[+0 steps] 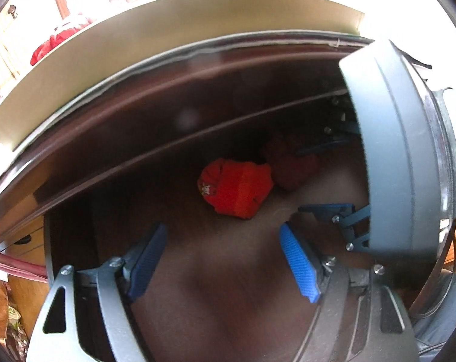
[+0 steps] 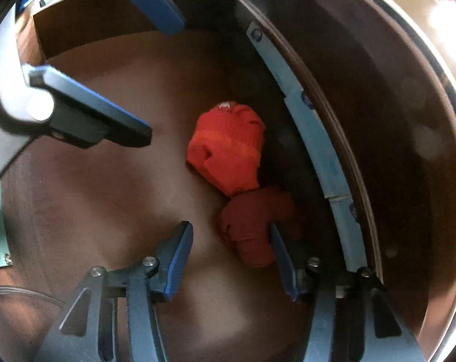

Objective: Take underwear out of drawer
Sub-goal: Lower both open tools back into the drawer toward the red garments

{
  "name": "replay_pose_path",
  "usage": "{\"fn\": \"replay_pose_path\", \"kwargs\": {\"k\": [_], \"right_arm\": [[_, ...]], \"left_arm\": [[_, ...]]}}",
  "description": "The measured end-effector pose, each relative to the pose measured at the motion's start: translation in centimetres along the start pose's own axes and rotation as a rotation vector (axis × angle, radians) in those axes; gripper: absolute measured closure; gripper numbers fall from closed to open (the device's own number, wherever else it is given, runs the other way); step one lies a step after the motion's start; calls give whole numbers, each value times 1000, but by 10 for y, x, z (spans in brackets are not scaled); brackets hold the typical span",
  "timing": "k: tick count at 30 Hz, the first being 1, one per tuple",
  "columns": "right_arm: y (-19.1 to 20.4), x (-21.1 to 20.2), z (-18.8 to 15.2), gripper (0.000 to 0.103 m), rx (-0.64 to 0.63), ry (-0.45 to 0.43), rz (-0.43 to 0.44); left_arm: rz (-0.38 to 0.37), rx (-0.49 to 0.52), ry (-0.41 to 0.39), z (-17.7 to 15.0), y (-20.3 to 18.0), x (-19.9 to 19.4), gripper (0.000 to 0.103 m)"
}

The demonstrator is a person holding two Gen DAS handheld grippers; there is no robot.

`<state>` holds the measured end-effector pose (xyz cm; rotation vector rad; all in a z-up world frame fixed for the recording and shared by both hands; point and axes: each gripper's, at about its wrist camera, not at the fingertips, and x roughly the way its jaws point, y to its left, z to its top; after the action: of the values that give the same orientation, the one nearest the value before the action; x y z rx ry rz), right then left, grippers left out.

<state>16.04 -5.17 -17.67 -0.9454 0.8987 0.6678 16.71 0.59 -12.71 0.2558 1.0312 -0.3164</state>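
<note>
Two rolled pieces of underwear lie side by side on the floor of the open brown drawer [image 1: 221, 295] [image 2: 86, 199]: a bright orange roll [image 1: 237, 191] [image 2: 228, 147] and a dark red roll [image 1: 291, 166] [image 2: 252, 226]. My right gripper [image 2: 231, 256] [image 1: 318, 178] reaches down around the dark red roll. The roll lies between its blue pads, against the right-hand finger [image 2: 283, 259] and apart from the left-hand one, so the gripper is open. My left gripper [image 1: 223, 259] [image 2: 160, 81] hangs open and empty over the bare floor, short of the orange roll.
The drawer's back wall and a pale metal slide rail [image 2: 312, 126] run close behind the rolls. A cream board [image 1: 167, 30] overhangs the drawer, with a red cloth [image 1: 52, 42] and other laundry beyond it. The two grippers are close together inside the drawer.
</note>
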Motion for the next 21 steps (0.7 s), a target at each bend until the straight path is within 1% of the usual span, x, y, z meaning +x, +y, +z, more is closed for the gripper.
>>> {"fn": "replay_pose_path", "kwargs": {"k": [3, 5, 6, 8, 10, 11, 13, 15, 16, 20, 21], "right_arm": [[3, 11, 6, 48, 14, 23, -2], [-2, 14, 7, 48, 37, 23, 16], [-6, 14, 8, 48, 55, 17, 35], [-13, 11, 6, 48, 90, -4, 92], [-24, 10, -5, 48, 110, -33, 165], [-23, 9, -6, 48, 109, -43, 189], [-19, 7, -7, 48, 92, -51, 210], [-16, 3, -8, 48, 80, -71, 265], [-16, 1, -7, 48, 79, -79, 275], [-28, -5, -2, 48, 125, -130, 260], [-29, -3, -1, 48, 130, -117, 254]], "left_arm": [[-5, 5, 5, 6, 1, 3, 25], [-12, 17, 3, 4, 1, 3, 25], [-15, 24, 2, 3, 2, -1, 25], [-24, 39, 4, 2, 4, 2, 25], [-29, 52, 7, 2, 3, 3, 25], [-33, 59, 9, 2, 3, 4, 25], [-38, 69, 15, 2, 2, 5, 25], [-45, 70, 18, 2, 4, 5, 25], [-50, 69, 17, 2, 5, 5, 25], [-67, 44, 15, 1, 13, 7, 25], [-68, 37, 16, 2, 16, 7, 25]]}}
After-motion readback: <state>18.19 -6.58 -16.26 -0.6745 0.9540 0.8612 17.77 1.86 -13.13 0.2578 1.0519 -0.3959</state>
